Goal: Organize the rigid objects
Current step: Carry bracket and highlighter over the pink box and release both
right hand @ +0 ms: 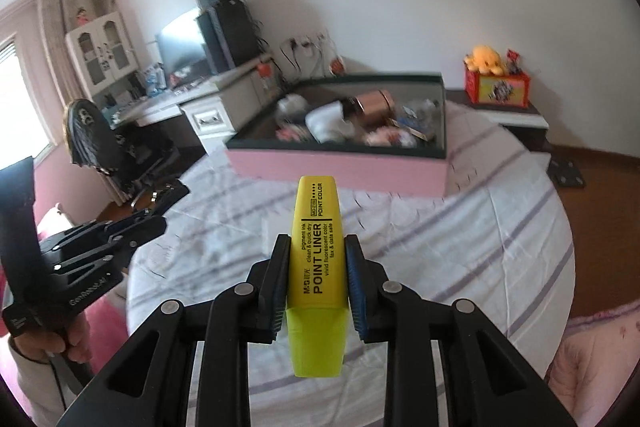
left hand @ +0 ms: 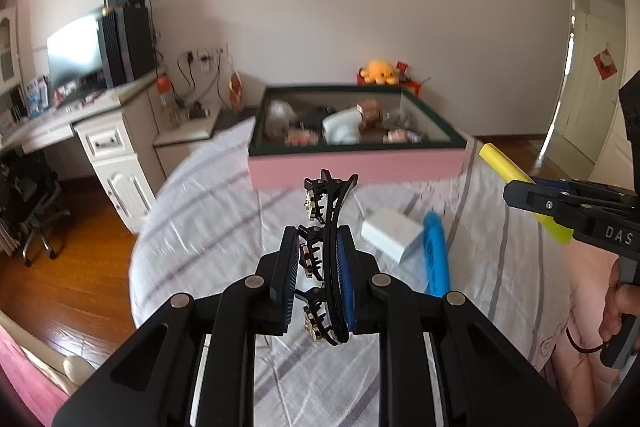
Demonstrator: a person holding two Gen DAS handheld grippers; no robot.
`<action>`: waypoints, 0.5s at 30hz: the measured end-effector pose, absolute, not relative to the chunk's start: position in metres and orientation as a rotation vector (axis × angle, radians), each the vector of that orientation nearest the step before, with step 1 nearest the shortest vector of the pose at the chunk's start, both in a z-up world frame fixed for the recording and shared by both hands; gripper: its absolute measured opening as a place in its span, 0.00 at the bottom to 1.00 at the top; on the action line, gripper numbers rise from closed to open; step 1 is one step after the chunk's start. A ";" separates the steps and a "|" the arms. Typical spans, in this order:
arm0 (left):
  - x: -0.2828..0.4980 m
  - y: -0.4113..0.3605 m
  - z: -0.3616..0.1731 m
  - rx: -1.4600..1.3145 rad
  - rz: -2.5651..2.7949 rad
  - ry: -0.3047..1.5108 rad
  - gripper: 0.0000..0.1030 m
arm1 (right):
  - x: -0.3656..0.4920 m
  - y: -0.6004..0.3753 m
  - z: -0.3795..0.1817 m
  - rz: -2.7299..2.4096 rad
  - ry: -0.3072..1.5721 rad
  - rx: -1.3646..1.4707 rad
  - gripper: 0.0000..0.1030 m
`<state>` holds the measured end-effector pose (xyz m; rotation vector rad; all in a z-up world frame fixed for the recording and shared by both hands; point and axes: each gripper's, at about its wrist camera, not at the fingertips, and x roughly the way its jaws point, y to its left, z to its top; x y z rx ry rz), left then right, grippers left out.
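The pink box [left hand: 356, 163] on the striped bed [left hand: 208, 211] already holds a jumble of items. A white block [left hand: 390, 233] and blue tube [left hand: 436, 251] lie on the bed, not yet boxed. The left gripper [left hand: 320, 267] has its jaws clamped on a black hair clip [left hand: 332, 227], the right gripper [right hand: 318, 281] on a yellow highlighter [right hand: 316, 259], both short of the box.

Matt black plastic tool [left hand: 318, 259] with ribbed blue pads; glossy black plastic hair clip [left hand: 330, 247] with metallic studs. Smooth yellow plastic highlighter [right hand: 316, 267]. Wrinkled striped cloth bedsheet [right hand: 440, 267]. Polished wood floor [left hand: 68, 275]. Shiny copper-coloured jar [right hand: 374, 107].
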<state>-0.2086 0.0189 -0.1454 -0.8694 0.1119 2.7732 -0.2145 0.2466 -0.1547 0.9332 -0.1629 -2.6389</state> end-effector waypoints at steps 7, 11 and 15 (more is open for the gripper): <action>-0.198 0.015 -0.099 -0.709 2.852 0.138 0.18 | -0.204 0.235 -0.109 -2.669 -0.063 0.795 0.26; -0.197 0.017 -0.083 -0.648 2.877 0.155 0.18 | -0.204 0.234 -0.089 -2.695 -0.024 0.724 0.26; -0.206 0.022 -0.070 -0.608 2.884 0.172 0.18 | -0.210 0.236 -0.076 -2.719 -0.001 0.685 0.26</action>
